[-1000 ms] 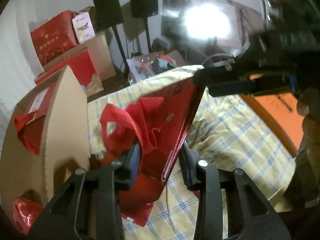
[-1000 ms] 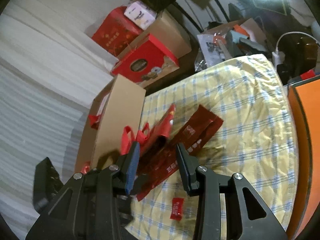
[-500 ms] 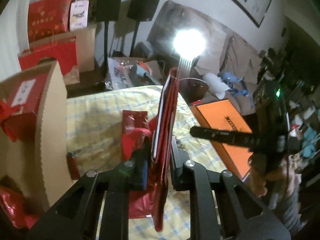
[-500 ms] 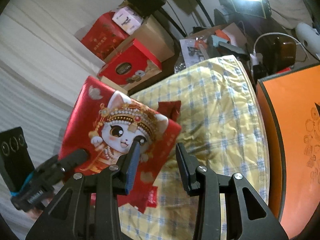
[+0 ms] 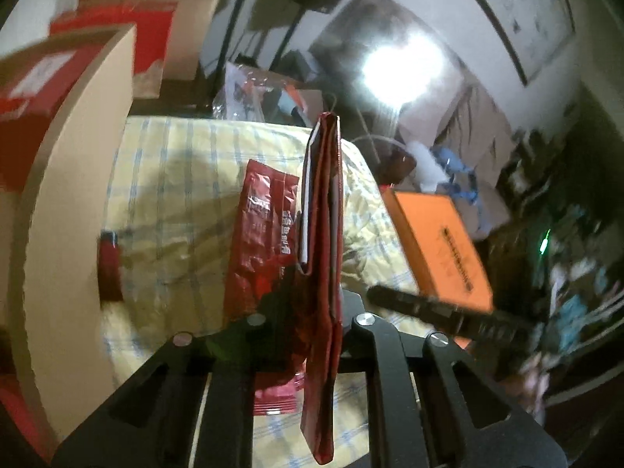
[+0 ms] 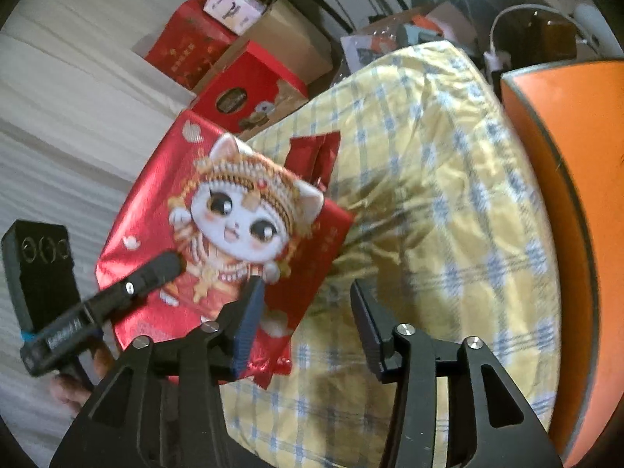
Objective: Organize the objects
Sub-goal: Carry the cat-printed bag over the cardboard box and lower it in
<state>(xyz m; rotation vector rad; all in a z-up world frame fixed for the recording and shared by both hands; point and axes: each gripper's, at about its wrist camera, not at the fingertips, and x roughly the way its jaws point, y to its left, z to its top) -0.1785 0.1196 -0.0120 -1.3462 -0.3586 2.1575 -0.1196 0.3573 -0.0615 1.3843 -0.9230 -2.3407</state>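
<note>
We see the flat red paper gift bag printed with a white cartoon cat [image 6: 234,234] held up off the yellow-and-blue checked bedspread [image 6: 448,202], edge-on to our left wrist camera [image 5: 325,234] and face-on to the right one. The left gripper [image 5: 312,312] has its fingers closed tight on the bag's lower part, so the bag stands nearly upright between them. From the right wrist view one left finger [image 6: 152,273] lies across the bag's printed face. The right gripper [image 6: 308,319] hovers just in front of the bag with its fingers spread wide and nothing between them; its left finger [image 6: 245,323] overlaps the bag's lower corner in the picture, though we cannot tell whether it touches. Behind the bag, flat on the bedspread, lies a long dark-red foil packet with pale lettering [image 5: 261,234]. Left of the bag, a small red wrapped sachet [image 5: 109,265] rests against the wall of a large open brown cardboard box [image 5: 70,179]. Right of the bag, a flat orange box with a dark rim [image 6: 565,195] sits along the bedspread's edge. Beyond the bag, at the far end of the bed, red printed cartons [image 6: 241,89] are stacked with plain brown ones, and a bright lamp [image 5: 401,70] glares above them.
</note>
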